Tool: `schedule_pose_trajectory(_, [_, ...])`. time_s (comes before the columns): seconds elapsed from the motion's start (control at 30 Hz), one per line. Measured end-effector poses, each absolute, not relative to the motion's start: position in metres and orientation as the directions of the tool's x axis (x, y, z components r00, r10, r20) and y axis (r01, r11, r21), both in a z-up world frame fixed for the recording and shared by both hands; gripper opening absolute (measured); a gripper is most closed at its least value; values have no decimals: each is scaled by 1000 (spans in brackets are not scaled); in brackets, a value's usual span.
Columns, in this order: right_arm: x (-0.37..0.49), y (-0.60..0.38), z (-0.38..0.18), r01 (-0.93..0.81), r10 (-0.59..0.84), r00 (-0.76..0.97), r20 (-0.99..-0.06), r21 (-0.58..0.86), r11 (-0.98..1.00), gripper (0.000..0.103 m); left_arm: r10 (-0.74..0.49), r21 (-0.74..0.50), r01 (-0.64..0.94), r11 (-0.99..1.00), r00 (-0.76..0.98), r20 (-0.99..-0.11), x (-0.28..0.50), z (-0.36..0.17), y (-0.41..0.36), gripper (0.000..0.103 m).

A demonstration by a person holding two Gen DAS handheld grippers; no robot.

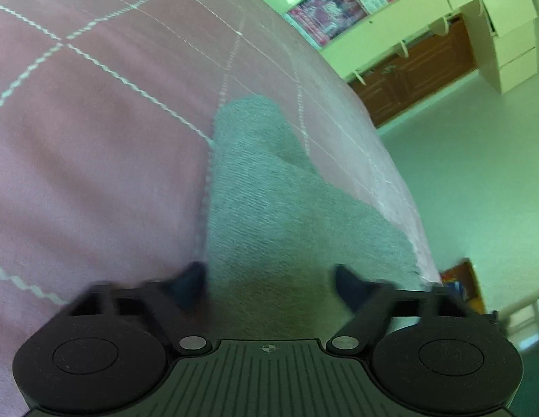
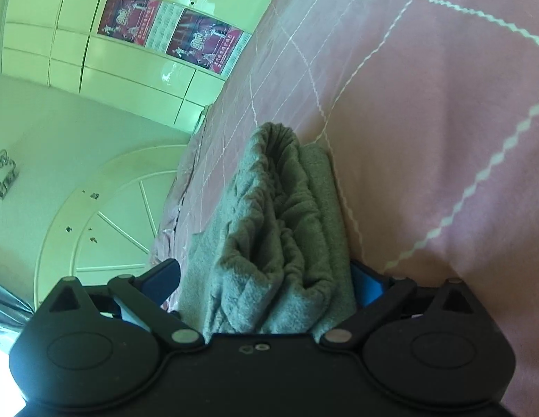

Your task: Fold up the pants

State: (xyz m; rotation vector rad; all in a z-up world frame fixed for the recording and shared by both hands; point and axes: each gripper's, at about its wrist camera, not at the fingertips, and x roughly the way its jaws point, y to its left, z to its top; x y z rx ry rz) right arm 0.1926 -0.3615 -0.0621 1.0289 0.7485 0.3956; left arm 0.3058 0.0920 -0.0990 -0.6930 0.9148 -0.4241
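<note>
A bed (image 1: 78,156) covered in a pink quilt with a white zigzag grid fills most of both views; its edge runs diagonally, with pale floor (image 1: 478,180) beyond it in the left wrist view. Past that stands a wall of pale cabinets (image 2: 78,52) with red posters (image 2: 130,15) stuck on them, and in the left wrist view a strip of brown wood panelling (image 1: 418,66) shows low on the far wall. In the right wrist view a curved white panel with spokes (image 2: 106,222) lies beside the edge of the bed.

The grey pants (image 2: 283,229) lie on the bed close to its edge — a long strip of knit fabric reaching away from both cameras. In the right wrist view they are bunched in thick rolled folds; in the left wrist view the pants (image 1: 269,215) look flatter and blurred.

The left gripper (image 1: 269,278) has its jaws apart with the grey fabric between them; the picture is smeared, and I cannot tell whether the dark pads press on the cloth. The right gripper (image 2: 266,274) has its jaws wide — the gathered fabric fills the gap from one blue pad to the other, and whether they squeeze it cannot be told from here.
</note>
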Motion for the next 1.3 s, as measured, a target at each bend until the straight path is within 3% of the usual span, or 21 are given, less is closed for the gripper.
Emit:
schedule_pose_trajectory(0.3, [203, -361, -62, 35, 646, 661, -382, 875, 482, 89, -694, -808, 38, 588, 538, -479, 317, -120, 102, 56])
schedule_pose_trajectory(0.37, [208, -360, -60, 40, 643, 649, -406, 863, 504, 78, -714, -829, 32, 559, 526, -461, 320, -124, 103, 56])
schedule_pose_trajectory(0.43, [212, -362, -64, 57, 653, 631, -418, 865, 499, 60, -732, -842, 32, 538, 513, -448, 324, -127, 103, 56])
schedule_pose_trajectory(0.73, [236, -358, -71, 71, 702, 576, -419, 881, 468, 59, -740, -840, 27, 542, 490, -461, 348, -130, 70, 54])
schedule_pose_trajectory(0.77, [235, -355, -68, 61, 699, 574, -426, 874, 482, 55, -748, -847, 35, 531, 489, -449, 346, -130, 69, 53])
schedule_pose_trajectory(0.83, [229, -353, -63, 30, 716, 579, -391, 887, 461, 45, -769, -866, 41, 499, 483, -420, 340, -135, 66, 36])
schedule_pose_trajectory(0.9, [221, -354, -56, -1, 730, 585, -354, 900, 437, 42, -793, -915, 31, 401, 512, -330, 327, -143, 76, 29])
schedule_pose_trajectory(1.1, [219, -342, -18, -117, 770, 557, -311, 889, 444, 39, -801, -964, 93, 250, 580, -152, 310, -133, 78, 28])
schedule_pose_trajectory(1.3, [288, -322, 13, -188, 808, 518, -280, 885, 427, 39, -767, -953, 149, 263, 632, -113, 360, -97, 101, 28])
